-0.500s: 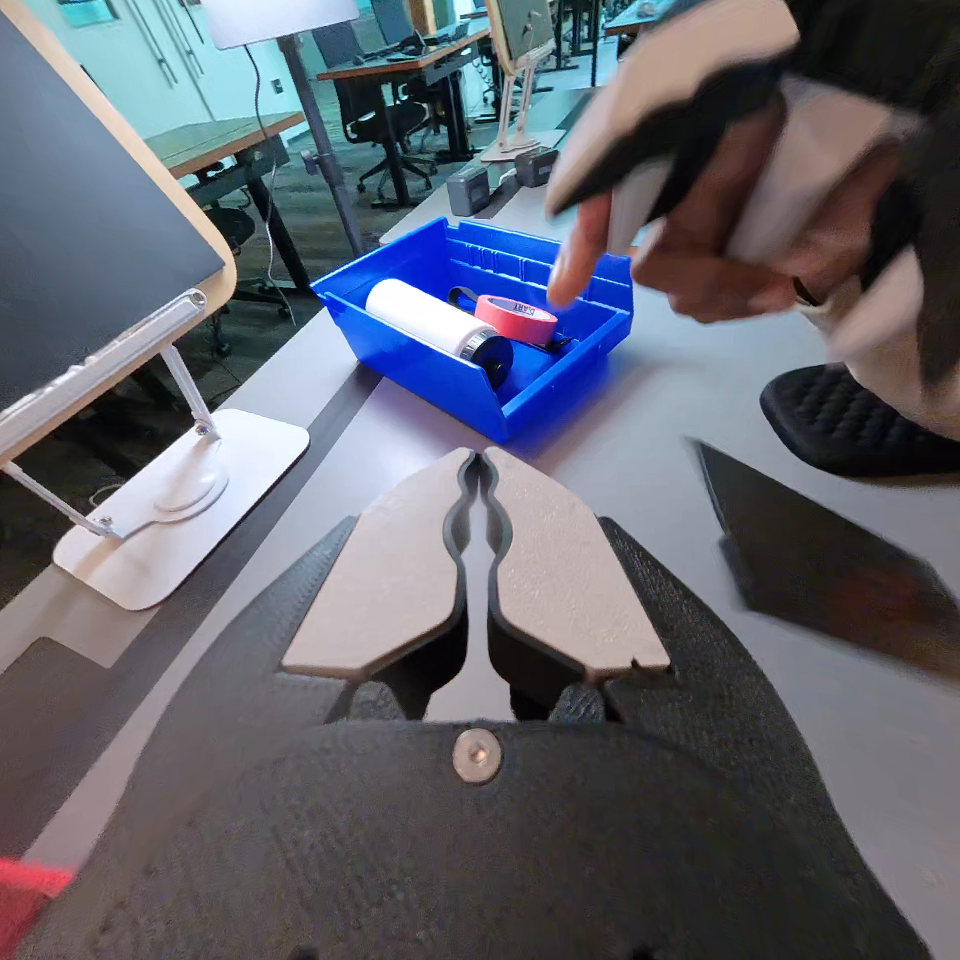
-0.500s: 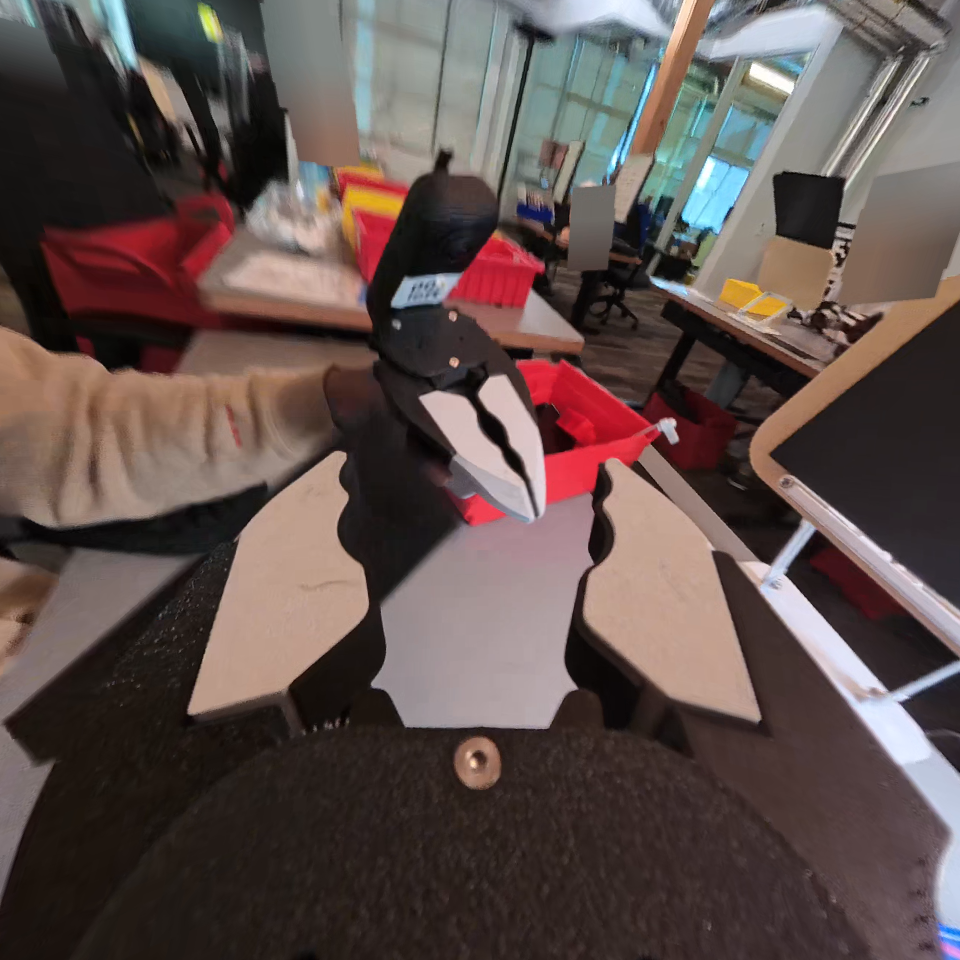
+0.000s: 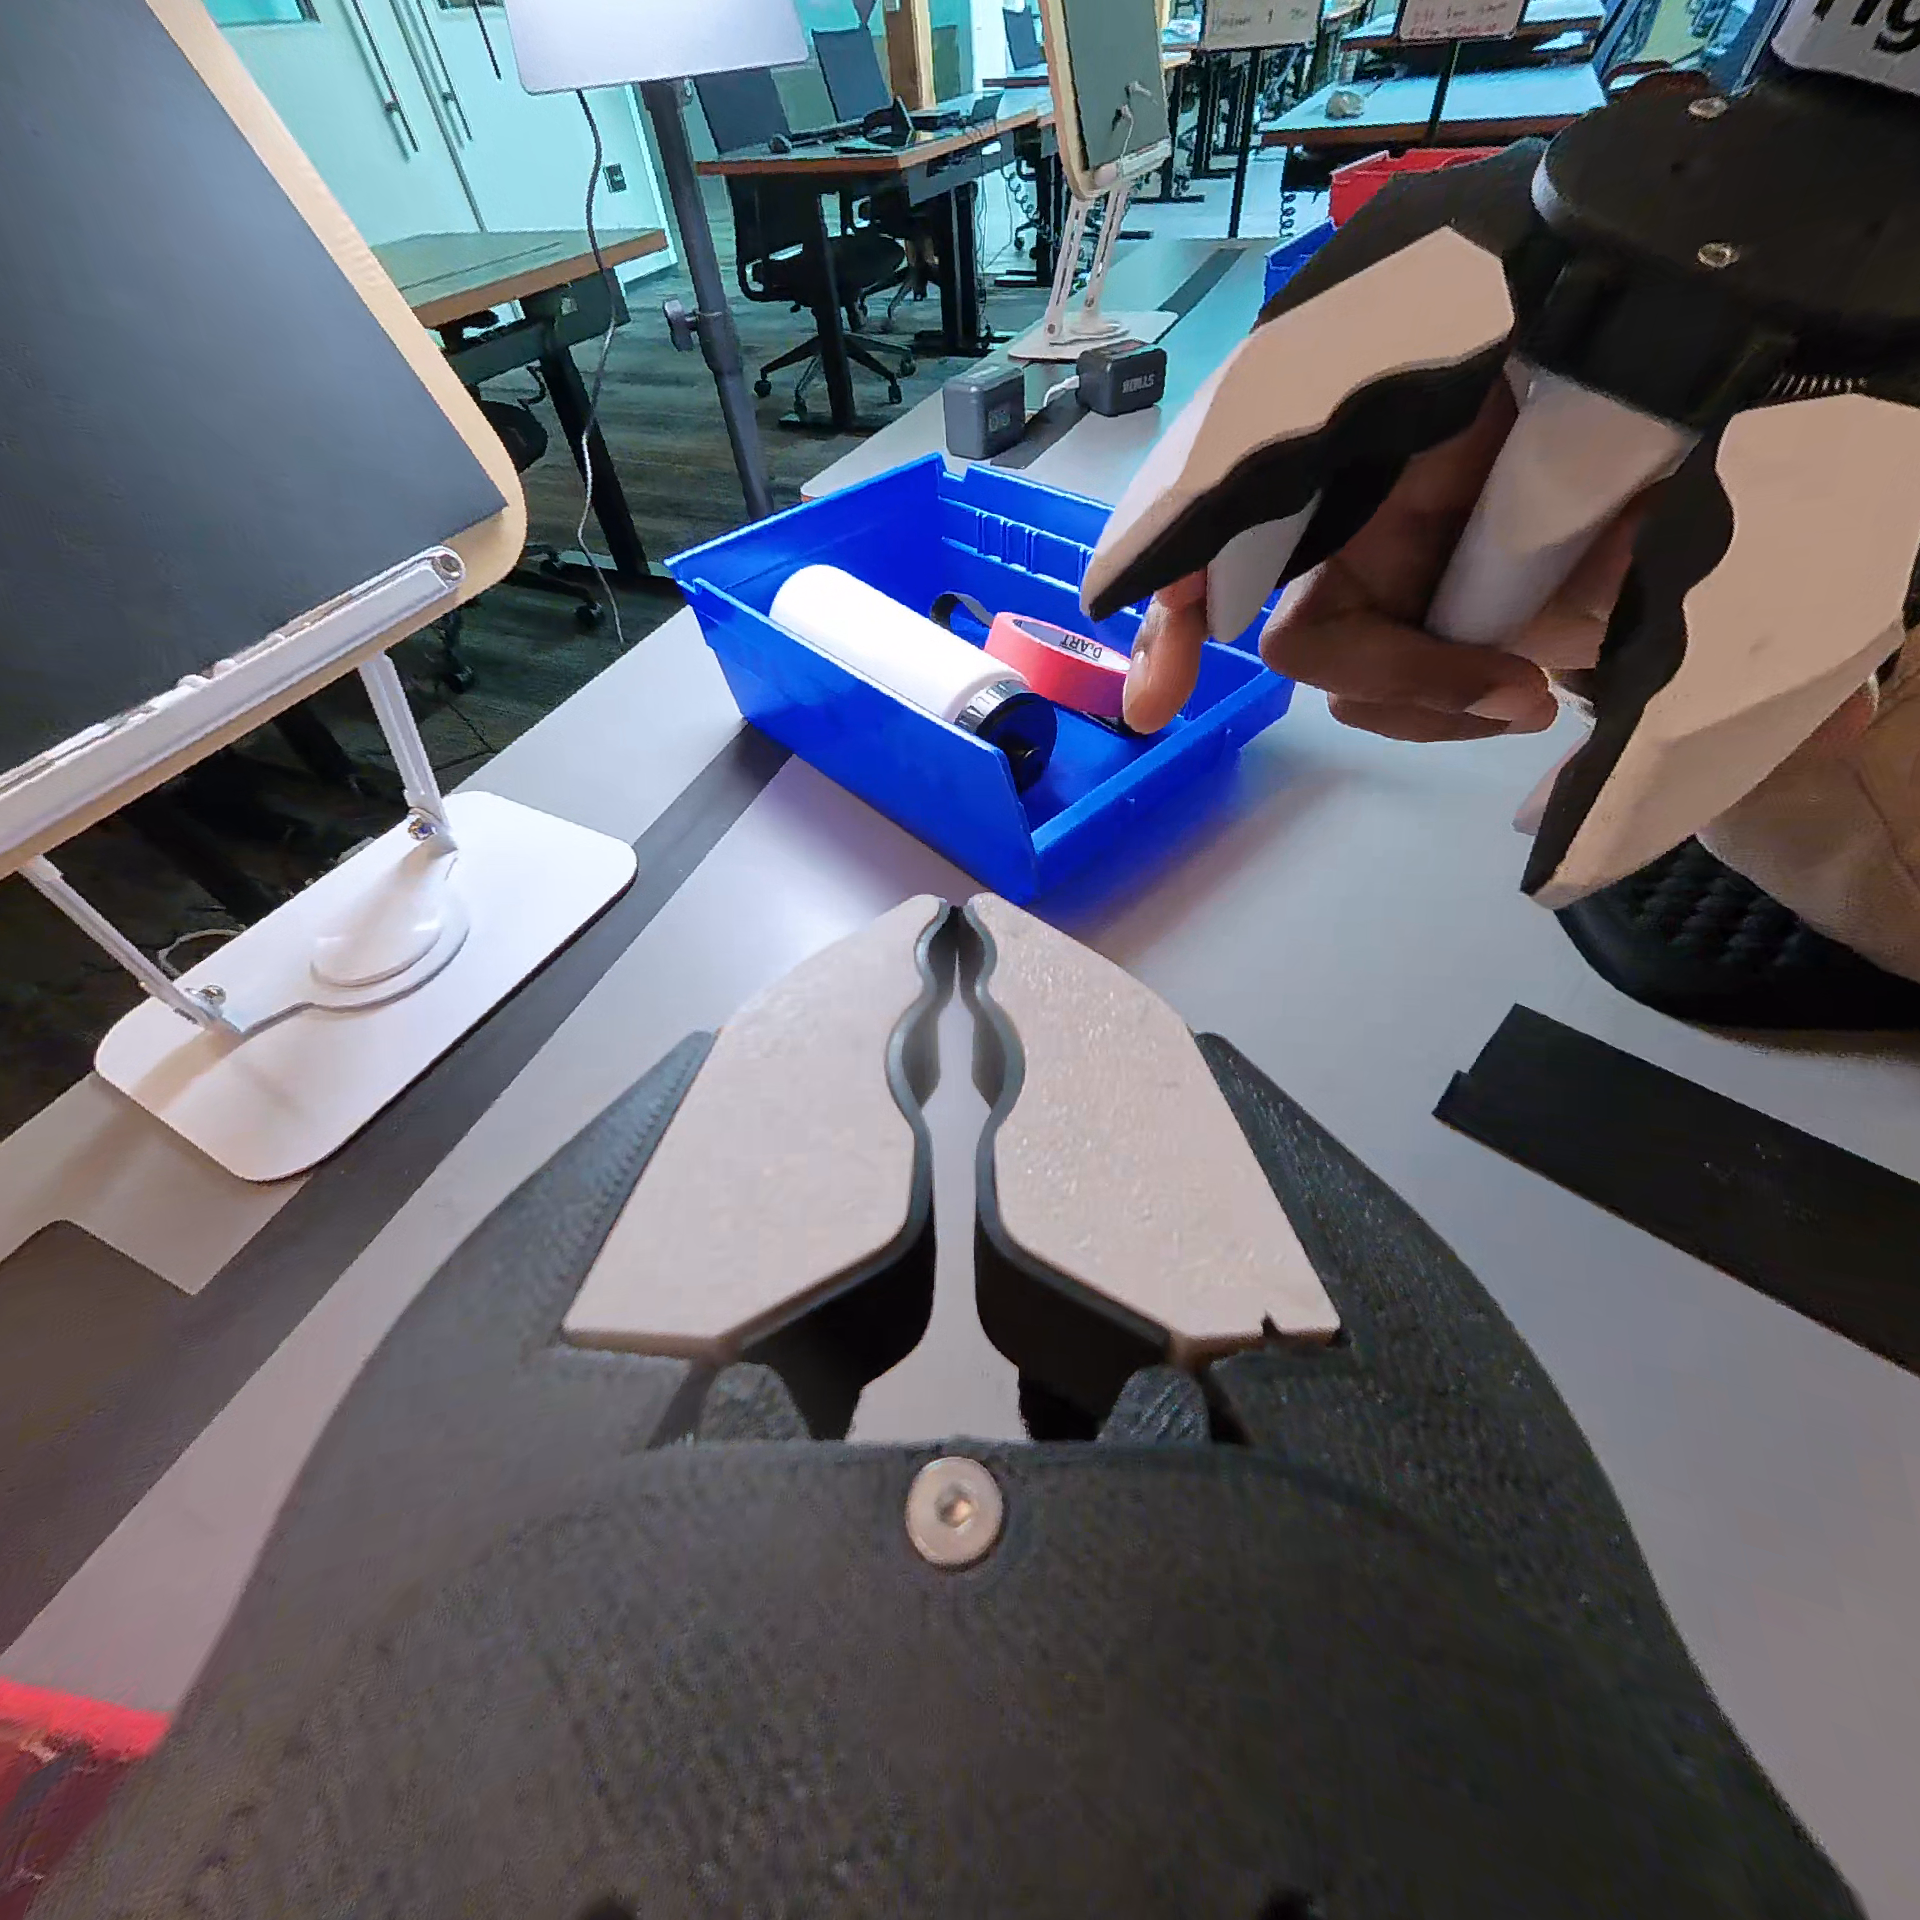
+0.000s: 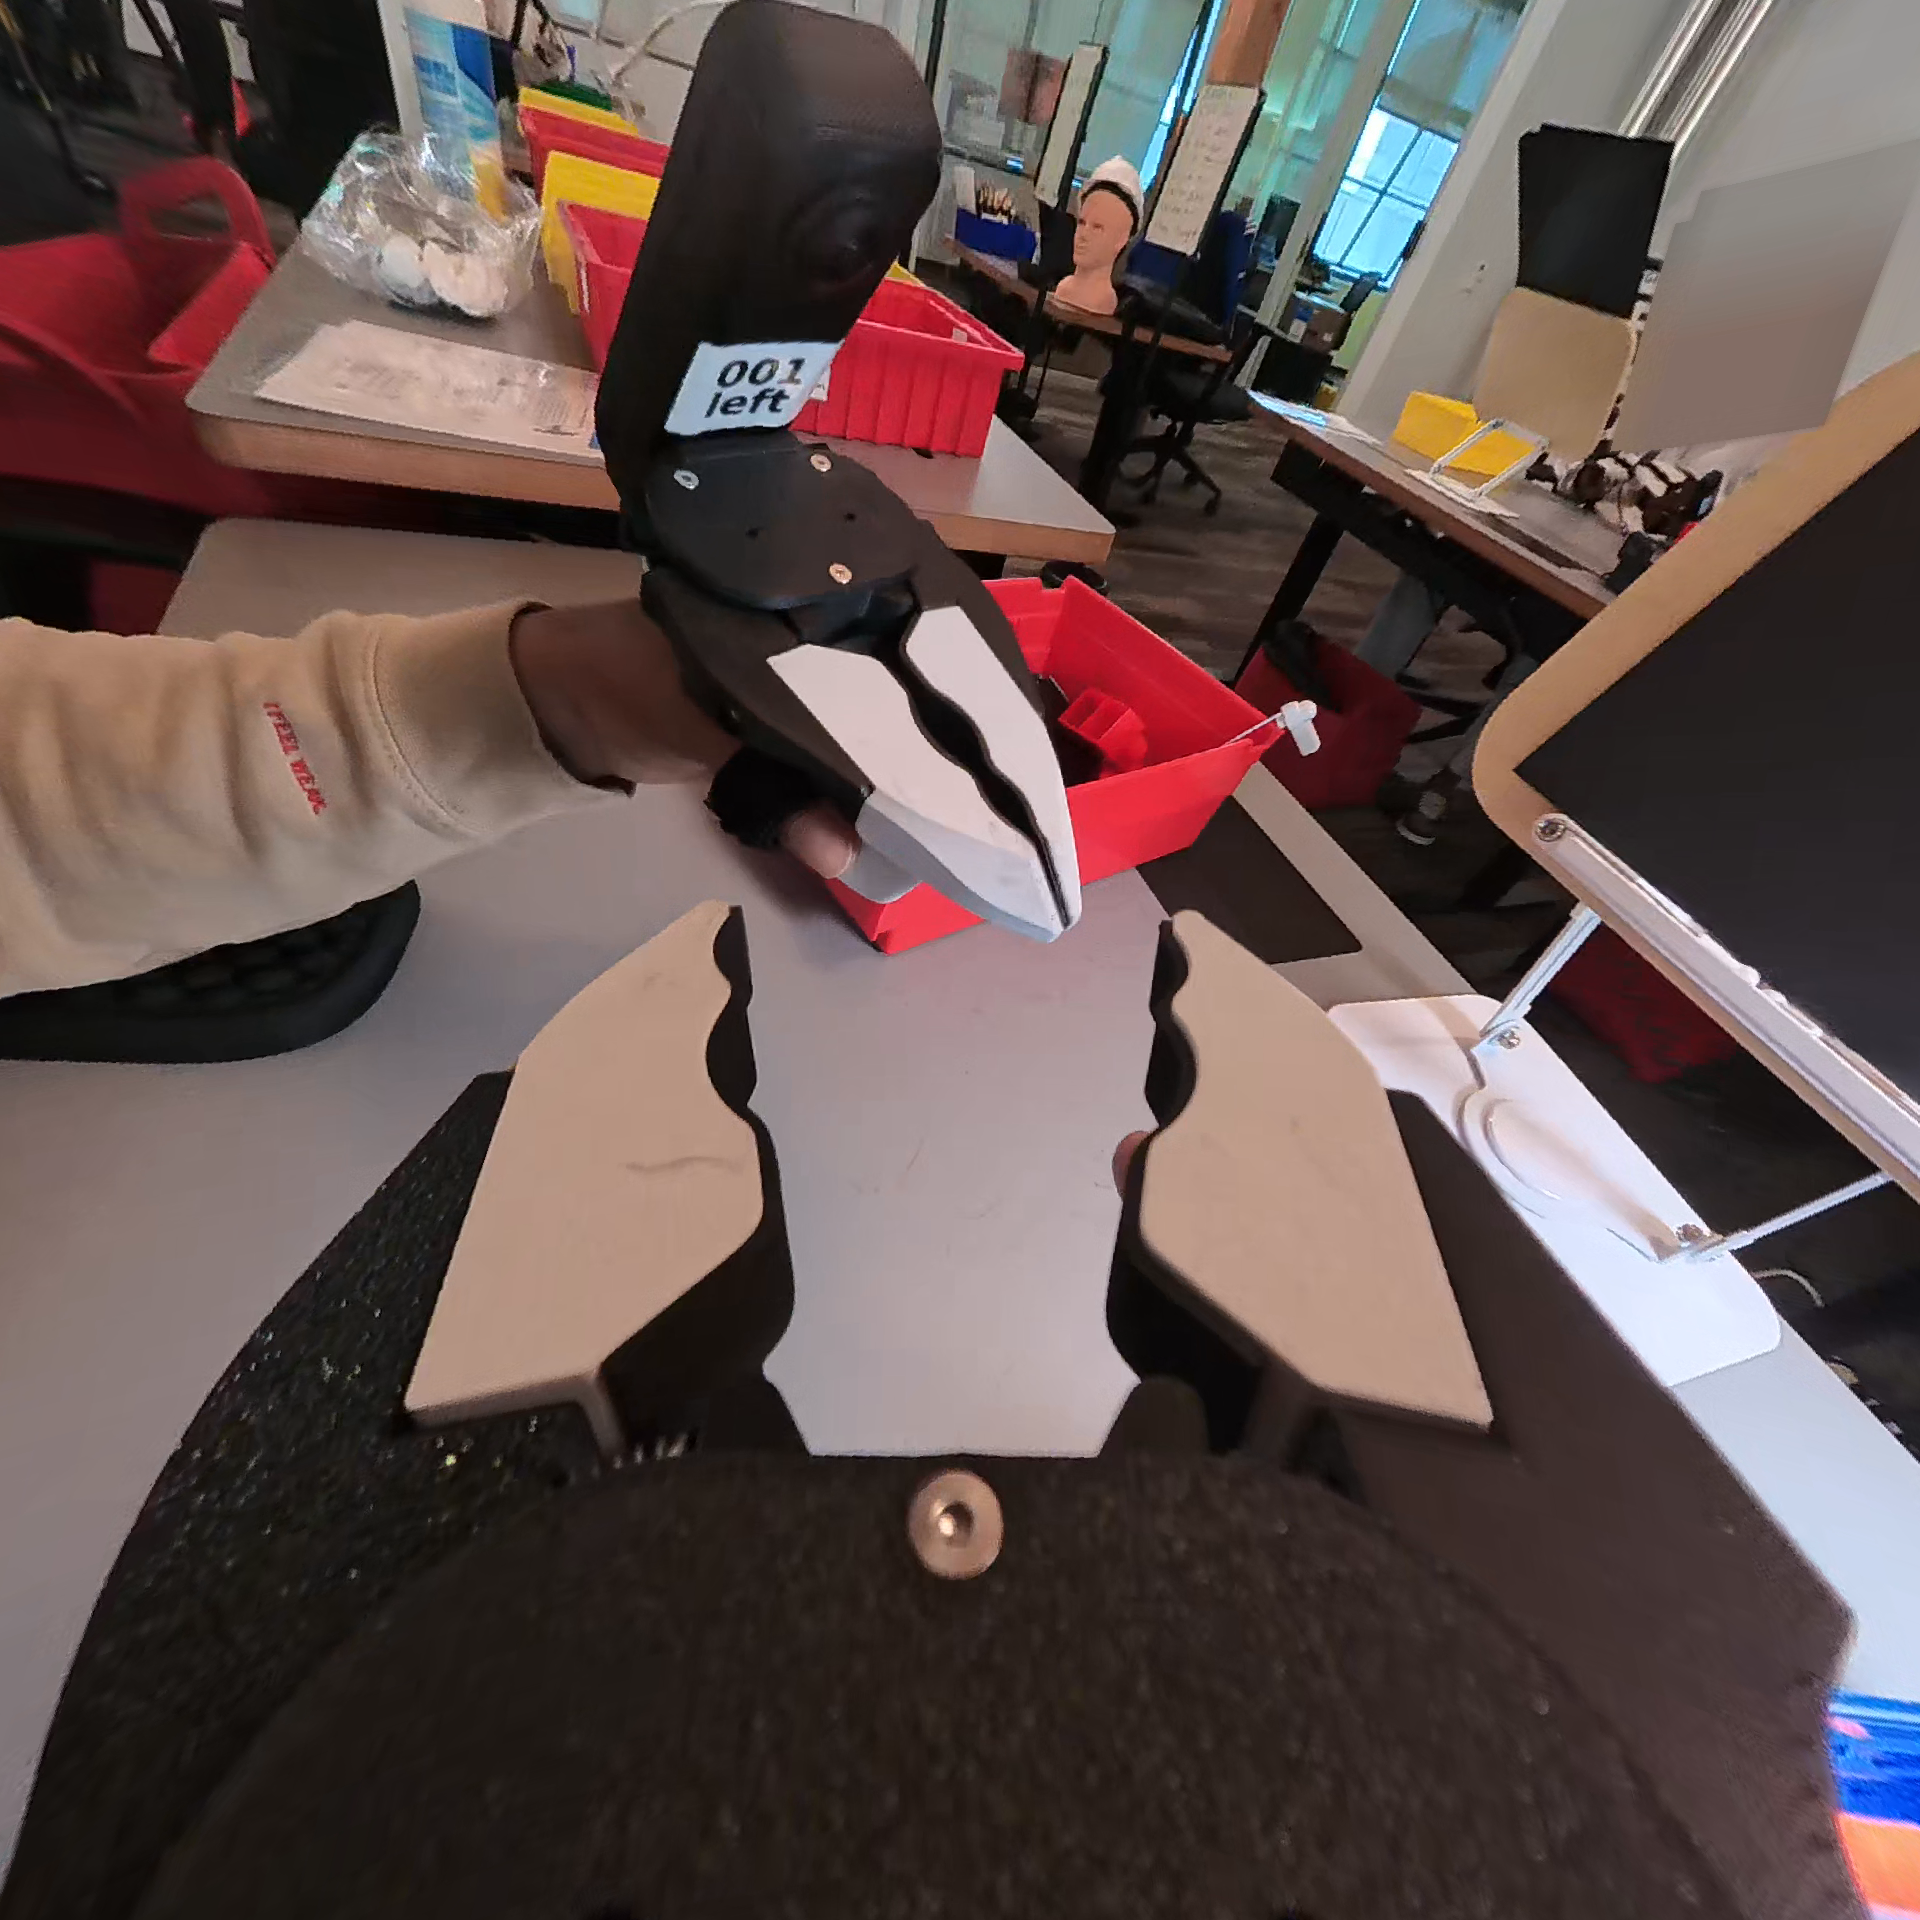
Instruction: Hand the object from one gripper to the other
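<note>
From the blue bin (image 3: pixel 914 769) holding my white cylinder (image 3: pixel 894 649) and pink tape (image 3: pixel 1060 665), my narrow-closed left tool (image 3: pixel 961 920) sits nearer, my wide, empty right tool (image 3: pixel 1320 727) hangs alongside, over the surface (image 3: pixel 1299 997).

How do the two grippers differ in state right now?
The left gripper is shut, its fingers meeting with nothing between them; the right gripper is open, with a wide gap.
The left gripper points toward the blue bin; the right gripper points toward the red bin.
Both have pale pads on black bodies, both are empty, and both are held over the grey table.
</note>
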`<state>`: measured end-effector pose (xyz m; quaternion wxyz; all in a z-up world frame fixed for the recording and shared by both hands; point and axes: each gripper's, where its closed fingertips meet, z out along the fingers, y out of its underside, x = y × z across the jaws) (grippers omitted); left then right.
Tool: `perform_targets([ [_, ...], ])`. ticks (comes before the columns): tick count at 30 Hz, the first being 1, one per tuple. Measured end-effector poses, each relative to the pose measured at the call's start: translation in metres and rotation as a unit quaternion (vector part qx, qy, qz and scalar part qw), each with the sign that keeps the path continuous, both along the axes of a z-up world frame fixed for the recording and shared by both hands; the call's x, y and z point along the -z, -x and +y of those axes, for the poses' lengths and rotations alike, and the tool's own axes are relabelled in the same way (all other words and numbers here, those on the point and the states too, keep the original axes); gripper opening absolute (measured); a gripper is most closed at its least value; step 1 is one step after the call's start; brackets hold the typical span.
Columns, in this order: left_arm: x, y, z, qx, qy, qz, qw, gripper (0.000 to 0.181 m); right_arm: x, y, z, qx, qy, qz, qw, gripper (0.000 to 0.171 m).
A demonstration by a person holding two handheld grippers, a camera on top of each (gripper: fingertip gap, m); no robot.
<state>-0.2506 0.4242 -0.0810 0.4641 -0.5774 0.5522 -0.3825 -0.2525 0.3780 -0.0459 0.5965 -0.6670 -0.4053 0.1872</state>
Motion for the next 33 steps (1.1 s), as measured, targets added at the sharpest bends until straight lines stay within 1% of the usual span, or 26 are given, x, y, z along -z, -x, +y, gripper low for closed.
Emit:
perform_targets([
  [6, -0.007, 0.001, 0.000, -0.004, -0.016, -0.018, 1.000, 0.000, -0.002, 0.000, -0.005, 0.000, -0.013, -0.022, 1.000, 0.071],
  [9, -0.018, 0.005, 0.001, -0.009, -0.023, -0.039, 0.999, 0.000, 0.002, -0.011, -0.010, 0.010, -0.018, -0.075, 0.997, 0.064],
  [12, -0.027, 0.009, -0.002, -0.010, -0.028, -0.047, 0.998, 0.001, 0.033, -0.022, -0.023, 0.000, 0.026, -0.142, 0.990, 0.058],
  [14, -0.033, 0.010, -0.005, -0.010, -0.038, -0.051, 0.998, 0.001, 0.074, -0.032, -0.042, -0.026, 0.093, -0.192, 0.977, 0.056],
  [16, -0.039, 0.011, -0.010, -0.008, -0.056, -0.050, 0.997, 0.002, 0.118, -0.050, -0.068, -0.054, 0.170, -0.237, 0.955, 0.052],
  [18, -0.045, 0.010, -0.019, -0.001, -0.080, -0.050, 0.996, 0.002, 0.154, -0.070, -0.088, -0.059, 0.238, -0.249, 0.937, 0.044],
  [20, -0.048, 0.006, -0.030, 0.012, -0.098, -0.048, 0.994, 0.002, 0.178, -0.082, -0.105, -0.063, 0.300, -0.231, 0.923, 0.037],
  [21, -0.050, 0.004, -0.035, 0.018, -0.105, -0.047, 0.993, 0.002, 0.186, -0.084, -0.111, -0.065, 0.322, -0.219, 0.919, 0.034],
  [24, -0.054, 0.000, -0.047, 0.031, -0.114, -0.052, 0.992, 0.001, 0.199, -0.081, -0.120, -0.070, 0.344, -0.195, 0.916, 0.023],
  [25, -0.055, 0.000, -0.049, 0.033, -0.114, -0.053, 0.992, 0.001, 0.204, -0.081, -0.120, -0.066, 0.349, -0.202, 0.913, 0.019],
  [27, -0.057, 0.002, -0.050, 0.032, -0.116, -0.054, 0.991, 0.001, 0.220, -0.084, -0.125, -0.067, 0.368, -0.238, 0.896, 0.012],
  [29, -0.059, 0.004, -0.049, 0.029, -0.117, -0.055, 0.991, 0.001, 0.224, -0.074, -0.131, -0.086, 0.384, -0.223, 0.892, 0.007],
  [31, -0.063, 0.007, -0.049, 0.027, -0.118, -0.062, 0.991, 0.001, 0.224, -0.072, -0.132, -0.091, 0.391, -0.234, 0.885, 0.005],
  [33, -0.065, 0.009, -0.049, 0.029, -0.116, -0.066, 0.991, 0.001, 0.223, -0.070, -0.132, -0.099, 0.399, -0.237, 0.880, 0.000],
])
